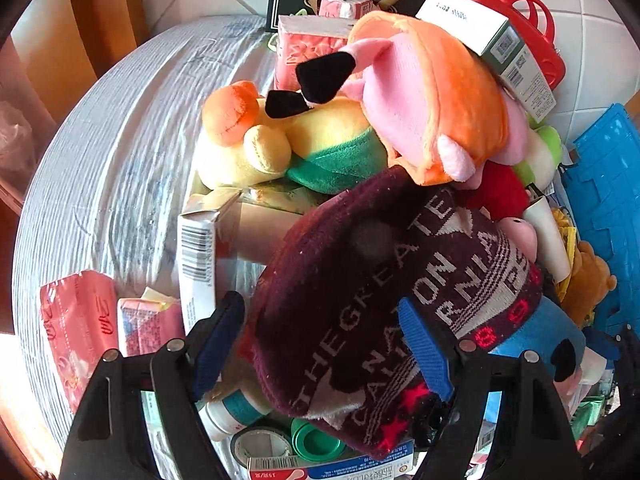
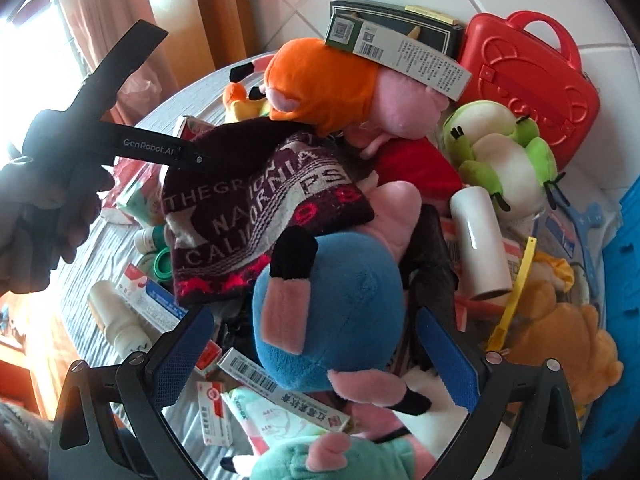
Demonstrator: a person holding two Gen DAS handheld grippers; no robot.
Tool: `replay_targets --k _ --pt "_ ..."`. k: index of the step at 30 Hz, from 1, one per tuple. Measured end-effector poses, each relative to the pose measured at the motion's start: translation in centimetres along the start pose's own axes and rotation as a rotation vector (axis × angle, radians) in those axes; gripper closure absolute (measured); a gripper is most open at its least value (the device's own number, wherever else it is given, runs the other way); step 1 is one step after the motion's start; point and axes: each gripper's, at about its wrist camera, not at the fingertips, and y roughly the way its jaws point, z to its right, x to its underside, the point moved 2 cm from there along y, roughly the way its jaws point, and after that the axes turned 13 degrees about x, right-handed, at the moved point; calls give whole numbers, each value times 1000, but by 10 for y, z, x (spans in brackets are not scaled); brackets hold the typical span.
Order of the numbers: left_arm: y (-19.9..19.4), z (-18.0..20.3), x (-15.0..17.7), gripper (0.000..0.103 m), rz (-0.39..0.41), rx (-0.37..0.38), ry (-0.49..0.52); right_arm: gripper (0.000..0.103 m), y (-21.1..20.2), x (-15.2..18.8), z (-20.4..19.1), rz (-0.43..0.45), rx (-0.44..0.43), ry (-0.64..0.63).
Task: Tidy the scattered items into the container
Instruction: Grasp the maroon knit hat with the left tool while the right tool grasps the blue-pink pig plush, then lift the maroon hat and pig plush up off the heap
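Note:
A dark maroon knit hat (image 1: 384,312) with white lettering lies on a heap of toys and boxes; it also shows in the right wrist view (image 2: 256,208). My left gripper (image 1: 324,344) is open with its blue pads on either side of the hat. It appears from the side in the right wrist view (image 2: 188,158), at the hat's left edge. My right gripper (image 2: 324,356) is open around a blue and pink plush (image 2: 332,304), not squeezing it. An orange and pink plush (image 1: 432,92) tops the heap. The blue container (image 1: 608,200) is at the right edge.
A yellow and green plush (image 1: 304,140), pink tissue packs (image 1: 80,328), medicine boxes (image 2: 280,392), a white roll (image 2: 480,240), a green frog plush (image 2: 504,152), a brown bear plush (image 2: 560,340) and a red toy case (image 2: 528,88) crowd the round grey table (image 1: 120,152).

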Motion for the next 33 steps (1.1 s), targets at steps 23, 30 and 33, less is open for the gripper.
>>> replay_targets --k 23,30,33 --pt "-24 17 13 92 8 66 86 32 28 -3 -2 -86 57 -3" --pt "-57 21 8 92 76 94 80 32 -6 -9 0 -12 44 31" --pt "-70 28 8 92 104 102 80 32 -22 -12 5 22 40 50"
